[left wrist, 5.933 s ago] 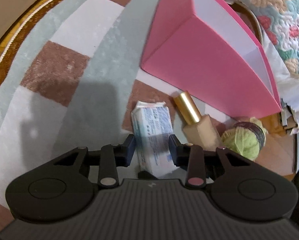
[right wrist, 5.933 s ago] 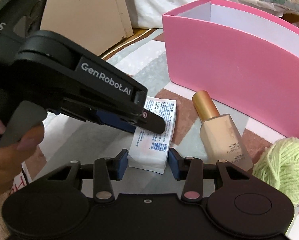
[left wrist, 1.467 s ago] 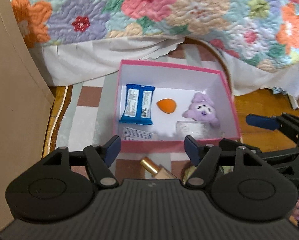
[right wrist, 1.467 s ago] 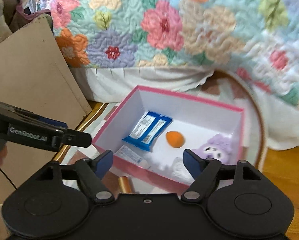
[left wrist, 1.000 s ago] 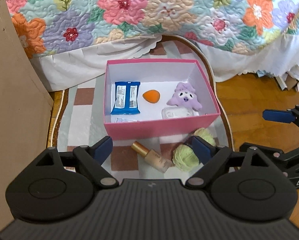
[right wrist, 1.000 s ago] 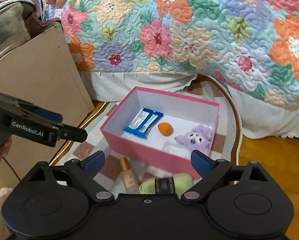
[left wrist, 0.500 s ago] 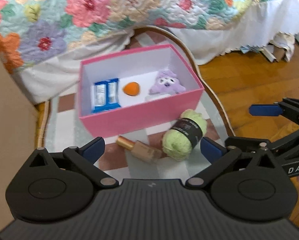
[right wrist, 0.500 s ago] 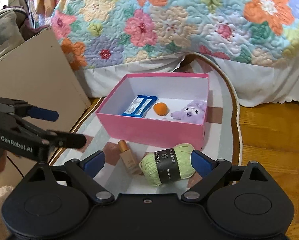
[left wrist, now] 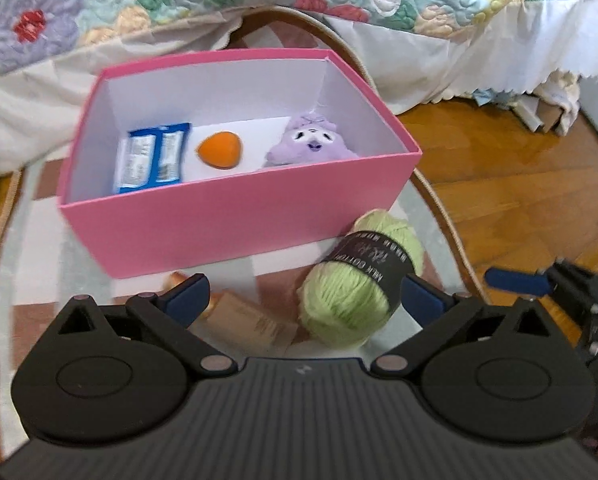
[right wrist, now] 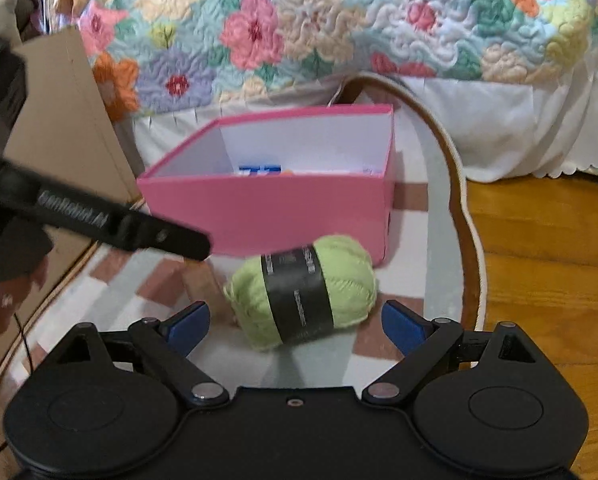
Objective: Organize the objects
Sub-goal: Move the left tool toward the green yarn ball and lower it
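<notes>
Inside the pink box [left wrist: 227, 216] lie blue packet [left wrist: 151, 158], orange sponge [left wrist: 219, 149], purple plush [left wrist: 309, 147]; both grippers' fingers [left wrist: 187, 298] spread, empty.

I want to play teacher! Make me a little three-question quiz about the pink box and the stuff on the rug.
1. True or false: the green yarn ball lies inside the pink box.
2. Which is in the box? A) orange sponge B) scissors C) spoon
3. Fill in: the purple plush toy sits to the ____ of the sponge, in the left claw's view.

Key: 1 false, it lies on the rug in front of the box, between the open fingers of the right claw. 2 A. 3 right.
</notes>
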{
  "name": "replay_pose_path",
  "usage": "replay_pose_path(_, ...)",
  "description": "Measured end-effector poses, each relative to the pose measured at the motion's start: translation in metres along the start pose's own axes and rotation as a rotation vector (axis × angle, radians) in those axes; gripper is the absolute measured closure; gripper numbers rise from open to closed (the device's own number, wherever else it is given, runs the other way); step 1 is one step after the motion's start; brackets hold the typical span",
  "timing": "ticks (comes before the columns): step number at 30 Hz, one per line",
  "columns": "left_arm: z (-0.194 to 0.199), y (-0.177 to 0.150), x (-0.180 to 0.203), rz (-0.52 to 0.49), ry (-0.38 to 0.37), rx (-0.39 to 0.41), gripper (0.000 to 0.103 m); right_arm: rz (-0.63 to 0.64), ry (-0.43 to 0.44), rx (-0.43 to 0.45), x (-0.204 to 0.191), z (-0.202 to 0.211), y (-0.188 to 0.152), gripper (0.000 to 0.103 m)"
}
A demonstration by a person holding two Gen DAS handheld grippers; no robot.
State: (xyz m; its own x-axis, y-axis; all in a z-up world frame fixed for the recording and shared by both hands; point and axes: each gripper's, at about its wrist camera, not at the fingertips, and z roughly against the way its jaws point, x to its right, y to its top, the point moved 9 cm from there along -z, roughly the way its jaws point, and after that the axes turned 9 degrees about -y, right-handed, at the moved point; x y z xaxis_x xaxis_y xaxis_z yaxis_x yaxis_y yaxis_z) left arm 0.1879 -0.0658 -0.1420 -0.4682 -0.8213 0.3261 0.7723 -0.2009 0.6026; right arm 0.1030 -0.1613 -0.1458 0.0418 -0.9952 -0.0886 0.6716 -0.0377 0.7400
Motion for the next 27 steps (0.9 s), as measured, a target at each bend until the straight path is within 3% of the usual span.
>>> replay_pose_path(4, -0.028, -0.002, -0.005, 0.115, -0.094, -0.036, 0.003, 0.01, 0.008, -0.041, -0.003, -0.013, -0.008, 0.006)
replay_pose_path(8, -0.042, -0.012, -0.009, 0.166, -0.114, -0.053, 0.006, 0.048, -0.001, -0.14, -0.011, -0.032, -0.019, 0.006)
replay_pose_path(9, -0.042, -0.013, -0.009, 0.167, -0.132, -0.052, 0.01, 0.048, -0.005, -0.146, -0.012, -0.035, -0.021, 0.006)
replay_pose_path(12, -0.046, -0.021, -0.013, 0.222, -0.219, -0.059, 0.042, 0.023, -0.013, -0.138, -0.016, -0.041, -0.023, 0.006)
replay_pose_path(15, -0.048, -0.028, -0.013, 0.269, -0.293, -0.061, 0.049, 0.024, -0.042, -0.118, -0.018, -0.05, -0.025, 0.007)
replay_pose_path(24, -0.047, -0.05, 0.002, 0.262, -0.341, -0.068, 0.051, 0.03, -0.062, -0.041, -0.022, -0.039, -0.018, 0.007)
replay_pose_path(27, -0.048, -0.054, 0.003, 0.255, -0.337, -0.064, 0.051, 0.024, -0.072, -0.05, -0.02, -0.032, -0.017, 0.007)
